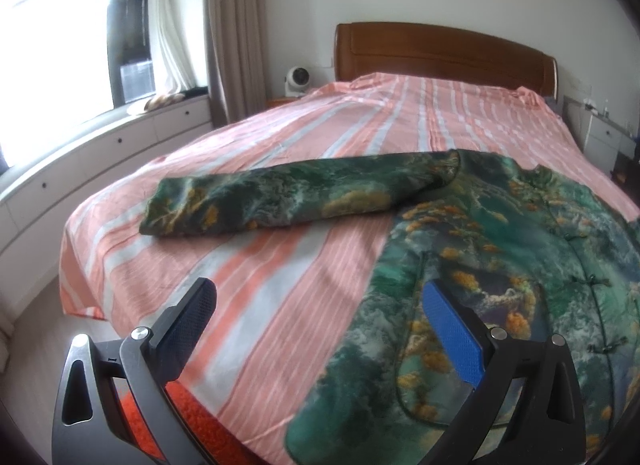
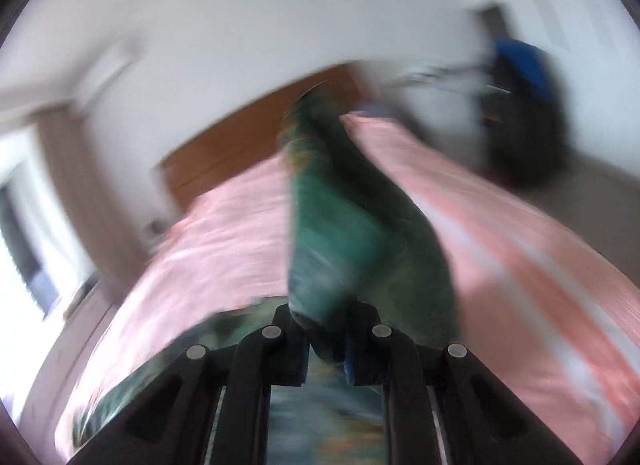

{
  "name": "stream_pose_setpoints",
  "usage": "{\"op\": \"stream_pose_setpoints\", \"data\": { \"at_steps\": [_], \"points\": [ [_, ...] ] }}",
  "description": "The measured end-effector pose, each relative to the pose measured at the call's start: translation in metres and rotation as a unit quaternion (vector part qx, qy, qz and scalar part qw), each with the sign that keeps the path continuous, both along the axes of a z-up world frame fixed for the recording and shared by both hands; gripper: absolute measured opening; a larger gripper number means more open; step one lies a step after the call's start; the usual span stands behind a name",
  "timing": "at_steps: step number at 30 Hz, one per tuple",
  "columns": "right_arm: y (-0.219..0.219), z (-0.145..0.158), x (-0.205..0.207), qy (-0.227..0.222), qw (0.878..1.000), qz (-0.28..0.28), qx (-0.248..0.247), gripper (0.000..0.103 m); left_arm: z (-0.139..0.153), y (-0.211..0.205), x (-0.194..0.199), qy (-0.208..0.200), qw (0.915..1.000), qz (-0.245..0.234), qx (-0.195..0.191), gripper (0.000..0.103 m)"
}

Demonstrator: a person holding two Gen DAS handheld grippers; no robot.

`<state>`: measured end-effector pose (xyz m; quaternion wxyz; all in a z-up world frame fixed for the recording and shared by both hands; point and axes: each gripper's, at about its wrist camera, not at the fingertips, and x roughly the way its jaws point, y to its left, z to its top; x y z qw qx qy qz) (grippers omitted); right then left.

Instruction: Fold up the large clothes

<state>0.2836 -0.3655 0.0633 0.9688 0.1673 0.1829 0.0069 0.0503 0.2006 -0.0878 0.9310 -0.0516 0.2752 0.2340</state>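
1. So there's this big green jacket with an orange-and-teal landscape print (image 1: 500, 249) laid out on the bed with the pink and grey striped sheet (image 1: 280, 137), over toward the foot-end corner on the right.
2. One sleeve (image 1: 280, 197) sticks straight out across the middle of the bed toward the window-side edge.
3. Left gripper (image 1: 320, 329) hangs over the foot edge, jaws spread wide, nothing in them; the jacket's hem sits under the blue finger (image 1: 452, 333).
4. Right gripper (image 2: 326, 345) is clamped tight on a bunch of the jacket fabric (image 2: 352, 233), which stands up off the bed. That view's pretty blurry.
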Motion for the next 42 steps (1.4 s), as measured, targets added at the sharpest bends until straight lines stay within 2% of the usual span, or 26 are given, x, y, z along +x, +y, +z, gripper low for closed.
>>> {"op": "stream_pose_setpoints", "data": {
  "at_steps": [2, 4, 5, 7, 8, 9, 10, 11, 14, 16, 19, 22, 23, 25, 26, 27, 28, 30, 32, 34, 38, 40, 42],
  "points": [
    [0.072, 0.001, 0.024, 0.0, 0.998, 0.058, -0.025, 0.013, -0.002, 0.004, -0.003, 0.001, 1.0, 0.003, 0.001, 0.102],
    [0.124, -0.012, 0.042, 0.01, 0.995, 0.089, -0.045, 0.013, -0.003, 0.009, -0.005, 0.003, 0.9999, 0.008, -0.006, 0.102],
    [0.158, -0.03, 0.058, 0.029, 0.992, 0.109, -0.051, 0.013, -0.003, 0.011, -0.005, 0.002, 0.9999, 0.009, -0.011, 0.102],
    [0.202, -0.07, 0.08, 0.07, 0.988, 0.129, -0.051, 0.021, -0.004, 0.015, -0.006, 0.002, 0.9998, 0.009, -0.02, 0.102],
    [0.216, -0.093, 0.09, 0.099, 0.984, 0.14, -0.044, 0.036, -0.005, 0.015, -0.006, 0.003, 0.9997, 0.008, -0.021, 0.102],
    [0.229, -0.116, 0.099, 0.133, 0.978, 0.157, -0.029, 0.064, -0.006, 0.016, -0.005, 0.005, 0.9998, 0.006, -0.021, 0.103],
    [0.236, -0.135, 0.103, 0.167, 0.971, 0.171, -0.014, 0.074, -0.008, 0.015, -0.005, 0.008, 0.9998, 0.004, -0.019, 0.102],
    [0.246, -0.161, 0.106, 0.204, 0.962, 0.183, 0.016, 0.076, -0.009, 0.014, -0.004, 0.011, 0.9998, 0.002, -0.017, 0.102],
    [0.252, -0.182, 0.089, 0.214, 0.956, 0.197, 0.045, 0.076, -0.011, 0.012, -0.002, 0.015, 0.9997, -0.002, -0.016, 0.103],
    [0.244, -0.172, 0.072, 0.198, 0.958, 0.206, 0.033, 0.077, -0.012, 0.011, 0.001, 0.015, 0.9997, -0.006, -0.018, 0.102],
    [0.209, -0.154, 0.049, 0.18, 0.961, 0.209, 0.003, 0.085, -0.014, 0.009, 0.003, 0.017, 0.9995, -0.012, -0.022, 0.102],
    [0.186, -0.151, 0.056, 0.226, 0.952, 0.202, -0.047, 0.087, -0.017, 0.009, 0.007, 0.023, 0.9991, -0.014, -0.031, 0.102],
    [0.179, -0.148, 0.056, 0.226, 0.951, 0.197, -0.07, 0.087, -0.018, 0.008, 0.008, 0.025, 0.999, -0.014, -0.035, 0.102],
    [0.169, -0.141, 0.065, 0.199, 0.958, 0.174, -0.115, 0.087, -0.021, 0.007, 0.011, 0.031, 0.9989, -0.014, -0.034, 0.102],
    [0.168, -0.141, 0.071, 0.173, 0.96, 0.154, -0.155, 0.087, -0.021, 0.006, 0.011, 0.031, 0.999, -0.014, -0.03, 0.102],
    [0.167, -0.145, 0.079, 0.166, 0.96, 0.147, -0.171, 0.087, -0.021, 0.005, 0.01, 0.031, 0.9992, -0.013, -0.024, 0.102],
    [0.166, -0.158, 0.095, 0.19, 0.956, 0.144, -0.172, 0.087, -0.021, 0.004, 0.01, 0.03, 0.9992, -0.013, -0.021, 0.102],
    [0.161, -0.195, 0.129, 0.29, 0.936, 0.149, -0.131, 0.087, -0.021, 0.003, 0.01, 0.031, 0.9993, -0.013, -0.015, 0.102],
    [0.161, -0.189, 0.124, 0.268, 0.946, 0.132, -0.126, 0.088, -0.021, 0.004, 0.009, 0.031, 0.9993, -0.015, -0.017, 0.102],
    [0.167, -0.169, 0.106, 0.231, 0.958, 0.123, -0.12, 0.087, -0.021, 0.003, 0.008, 0.029, 0.9992, -0.018, -0.019, 0.102],
    [0.181, -0.134, 0.037, 0.161, 0.976, 0.11, -0.095, 0.089, -0.021, -0.002, 0.01, 0.033, 0.9989, -0.028, -0.017, 0.103],
    [0.186, -0.129, -0.006, 0.142, 0.978, 0.125, -0.085, 0.097, -0.02, -0.006, 0.008, 0.035, 0.9987, -0.035, -0.01, 0.102],
    [0.186, -0.13, -0.045, 0.134, 0.975, 0.146, -0.097, 0.098, -0.016, -0.01, 0.004, 0.032, 0.9986, -0.04, -0.007, 0.102]
  ]
}}
